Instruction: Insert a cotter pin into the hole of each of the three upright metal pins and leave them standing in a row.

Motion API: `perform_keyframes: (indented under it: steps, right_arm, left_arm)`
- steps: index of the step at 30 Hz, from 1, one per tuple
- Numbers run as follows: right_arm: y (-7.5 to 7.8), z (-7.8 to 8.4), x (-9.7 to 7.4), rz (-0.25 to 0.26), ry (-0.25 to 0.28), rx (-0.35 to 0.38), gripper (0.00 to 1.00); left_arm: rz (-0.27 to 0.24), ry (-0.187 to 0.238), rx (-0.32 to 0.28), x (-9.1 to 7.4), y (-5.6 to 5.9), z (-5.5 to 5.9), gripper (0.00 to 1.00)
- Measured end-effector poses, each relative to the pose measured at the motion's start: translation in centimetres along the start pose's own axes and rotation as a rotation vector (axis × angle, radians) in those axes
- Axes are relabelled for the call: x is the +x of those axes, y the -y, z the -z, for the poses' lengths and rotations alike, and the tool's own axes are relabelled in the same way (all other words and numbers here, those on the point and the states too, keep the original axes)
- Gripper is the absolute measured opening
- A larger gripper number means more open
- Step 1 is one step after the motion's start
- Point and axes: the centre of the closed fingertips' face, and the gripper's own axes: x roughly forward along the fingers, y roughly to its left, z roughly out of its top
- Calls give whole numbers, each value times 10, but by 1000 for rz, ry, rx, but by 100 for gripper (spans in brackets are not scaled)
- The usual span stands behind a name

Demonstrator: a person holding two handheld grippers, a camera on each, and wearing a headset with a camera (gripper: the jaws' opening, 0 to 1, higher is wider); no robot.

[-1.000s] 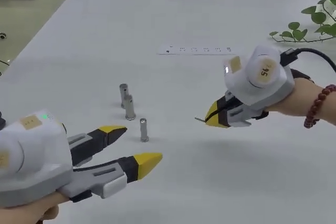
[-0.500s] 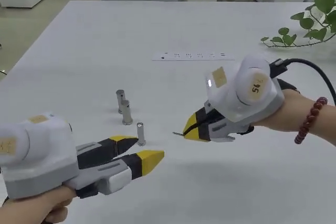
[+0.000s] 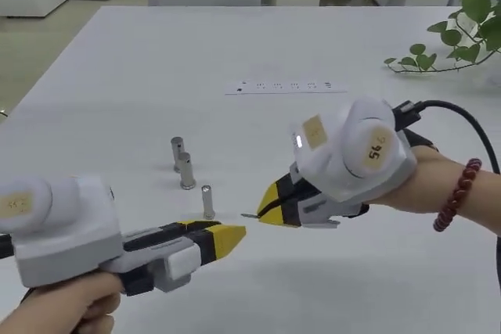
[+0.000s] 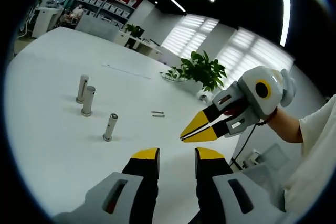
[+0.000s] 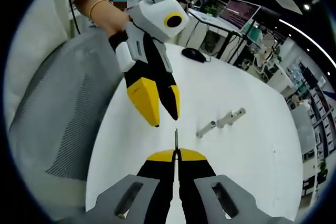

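Note:
Three short metal pins stand upright in a slanted row: far pin (image 3: pixel 177 150), middle pin (image 3: pixel 187 171), near pin (image 3: pixel 207 201). In the left gripper view they are the far pin (image 4: pixel 82 88), middle pin (image 4: pixel 88 100) and near pin (image 4: pixel 109 127). My right gripper (image 3: pixel 266 207) is shut on a thin cotter pin (image 5: pixel 176 139) that juts from its tips towards the near pin, a short way to its right. My left gripper (image 3: pixel 228 234) hovers open just in front of the near pin, holding nothing. Its jaws (image 4: pixel 177 156) stand a small gap apart.
Spare cotter pins (image 4: pixel 157 113) lie on the white table (image 3: pixel 117 76) right of the row. A white power strip (image 3: pixel 286 85) lies further back. A leafy plant (image 3: pixel 454 37) sits at the far right edge. The right gripper's black cable (image 3: pixel 462 127) trails over the table.
My right gripper has moved left and nearer the near pin with the cotter pin in it. My left gripper has edged towards the pins and its jaws look closer together.

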Motion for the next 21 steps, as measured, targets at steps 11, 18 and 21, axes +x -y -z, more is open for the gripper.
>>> perform_keyframes:
  steps: [11,18,21]
  right_arm:
    - [-11,-9,1,-8,11,-29,2]
    - [-15,-12,2,-11,16,-36,2]
    - [-16,-13,2,-13,16,-39,2]
  left_arm:
    - [17,-6,-74,4,6,3,17]
    - [31,-11,-104,5,9,4,10]
    - [34,-12,-112,6,10,4,8]
